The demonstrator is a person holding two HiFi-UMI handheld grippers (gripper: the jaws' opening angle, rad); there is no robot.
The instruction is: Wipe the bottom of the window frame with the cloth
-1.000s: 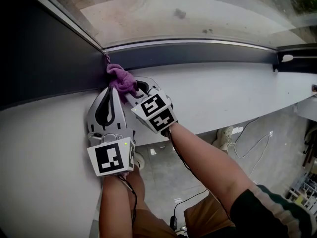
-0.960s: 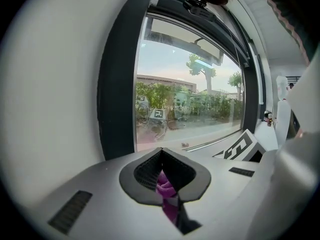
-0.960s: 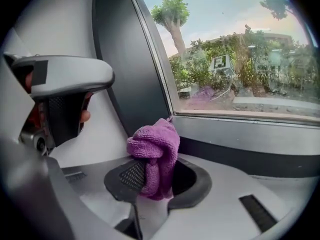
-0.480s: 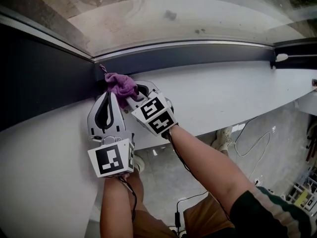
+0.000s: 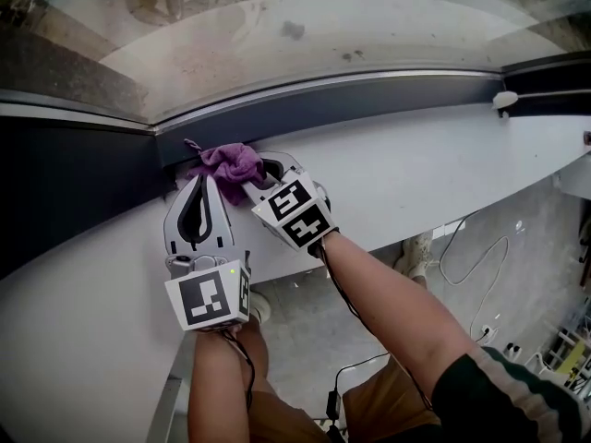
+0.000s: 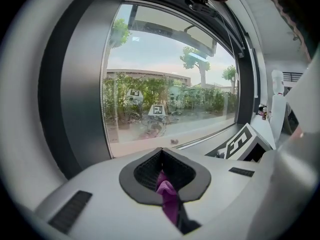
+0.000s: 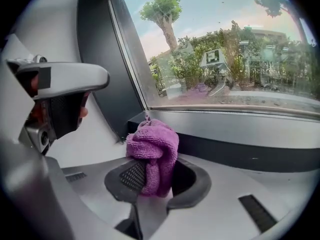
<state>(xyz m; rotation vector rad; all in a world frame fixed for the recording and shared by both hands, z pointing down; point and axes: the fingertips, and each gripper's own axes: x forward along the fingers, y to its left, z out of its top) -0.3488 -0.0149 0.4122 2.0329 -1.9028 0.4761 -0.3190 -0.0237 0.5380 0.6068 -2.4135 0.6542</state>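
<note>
A bunched purple cloth point(image 5: 227, 161) presses against the dark bottom window frame point(image 5: 369, 101), a little to the right of the frame's left corner. My right gripper point(image 5: 252, 177) is shut on the cloth point(image 7: 153, 154), which bulges out above its pads point(image 7: 131, 175). My left gripper point(image 5: 204, 177) sits close beside it on the left. It is shut too, with a thin strip of the same cloth point(image 6: 168, 196) pinched between its jaws. In the right gripper view the cloth sits against the dark frame point(image 7: 240, 151), just below the glass.
A white sill point(image 5: 416, 169) runs under the frame. The dark side frame point(image 5: 65, 187) rises at the left. A white latch piece point(image 5: 504, 100) sticks out at the frame's far right. Cables point(image 5: 471, 252) and a shoe point(image 5: 420, 247) lie on the floor below.
Both grippers and the cloth have slid to the right along the bottom frame, away from the left corner. Their grip on the cloth has not changed.
</note>
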